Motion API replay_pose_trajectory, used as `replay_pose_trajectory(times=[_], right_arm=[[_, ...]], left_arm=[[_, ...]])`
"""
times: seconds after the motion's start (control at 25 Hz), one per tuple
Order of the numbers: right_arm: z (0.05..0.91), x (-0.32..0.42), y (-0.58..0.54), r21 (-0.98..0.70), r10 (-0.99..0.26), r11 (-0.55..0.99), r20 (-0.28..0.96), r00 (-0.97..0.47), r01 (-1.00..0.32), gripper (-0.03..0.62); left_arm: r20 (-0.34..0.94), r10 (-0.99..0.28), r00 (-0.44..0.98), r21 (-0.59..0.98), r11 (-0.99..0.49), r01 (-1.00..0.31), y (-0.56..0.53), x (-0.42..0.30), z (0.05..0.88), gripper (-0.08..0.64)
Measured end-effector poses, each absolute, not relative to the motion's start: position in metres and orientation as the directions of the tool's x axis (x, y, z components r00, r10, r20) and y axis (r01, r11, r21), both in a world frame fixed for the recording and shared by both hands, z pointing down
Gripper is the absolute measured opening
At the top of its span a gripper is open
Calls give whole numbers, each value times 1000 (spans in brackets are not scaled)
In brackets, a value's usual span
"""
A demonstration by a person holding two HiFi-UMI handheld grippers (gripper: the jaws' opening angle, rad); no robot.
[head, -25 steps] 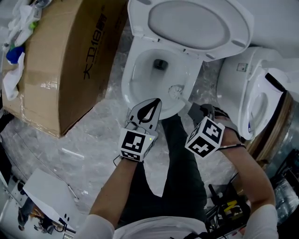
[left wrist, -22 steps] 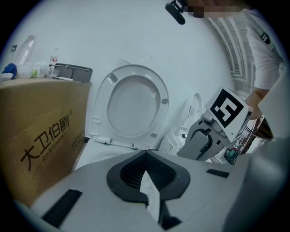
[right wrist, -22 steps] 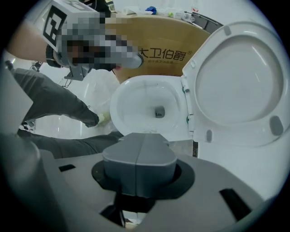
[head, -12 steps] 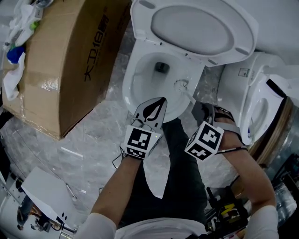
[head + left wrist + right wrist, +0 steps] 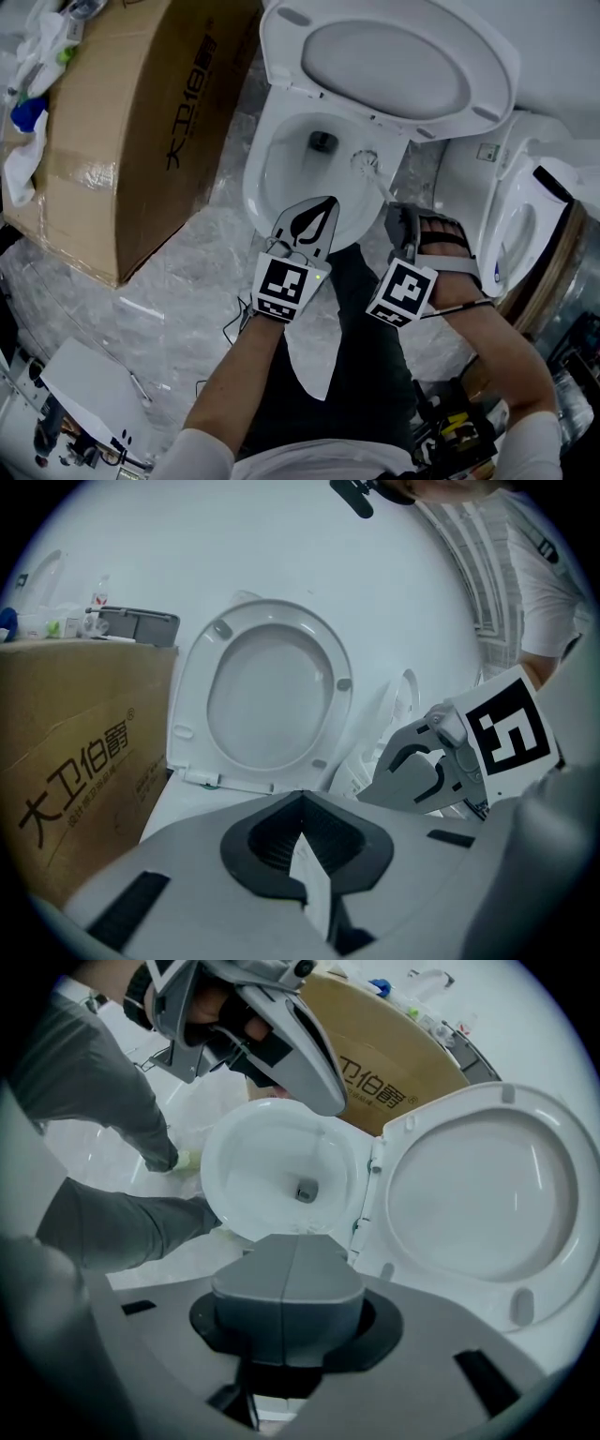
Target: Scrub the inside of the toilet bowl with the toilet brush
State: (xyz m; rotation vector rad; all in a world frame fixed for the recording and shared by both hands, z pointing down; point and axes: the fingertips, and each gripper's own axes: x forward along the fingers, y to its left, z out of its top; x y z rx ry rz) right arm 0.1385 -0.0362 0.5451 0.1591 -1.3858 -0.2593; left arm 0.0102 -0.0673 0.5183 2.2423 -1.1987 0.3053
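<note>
The white toilet bowl (image 5: 258, 164) stands open with its lid (image 5: 394, 56) raised; the drain (image 5: 322, 142) shows dark at the bottom. A white toilet brush (image 5: 365, 162) has its head inside the bowl against the right wall. Its handle runs back into my right gripper (image 5: 392, 212), which is shut on it. In the right gripper view the shut jaws of the right gripper (image 5: 292, 1241) hide the brush, with the bowl (image 5: 253, 1171) beyond. My left gripper (image 5: 325, 202) hovers shut over the bowl's front rim, holding nothing; the left gripper (image 5: 302, 801) faces the lid (image 5: 267, 691).
A large cardboard box (image 5: 122, 122) stands left of the toilet. A second white toilet (image 5: 511, 202) sits close on the right. Crinkled plastic sheeting (image 5: 169, 281) covers the floor. The person's dark trouser legs (image 5: 352, 319) are right in front of the bowl.
The brush head has slid from the bowl's front right part farther back along the right wall. The right gripper shifted slightly; the left gripper barely moved.
</note>
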Motion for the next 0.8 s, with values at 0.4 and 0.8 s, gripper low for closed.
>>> replay_pose_trajectory(times=[0.4,0.8], right_arm=[[546,155,-40,59,-189,702,976,-107,-710,158],[562,170,4,-496,-471,-241,811,-346,-834,158]], left_arm=[[450,-673,587,370,-458,-809,-56,5,504,8],[437,-632,641,341,-543,-768,-46,9,485,8]])
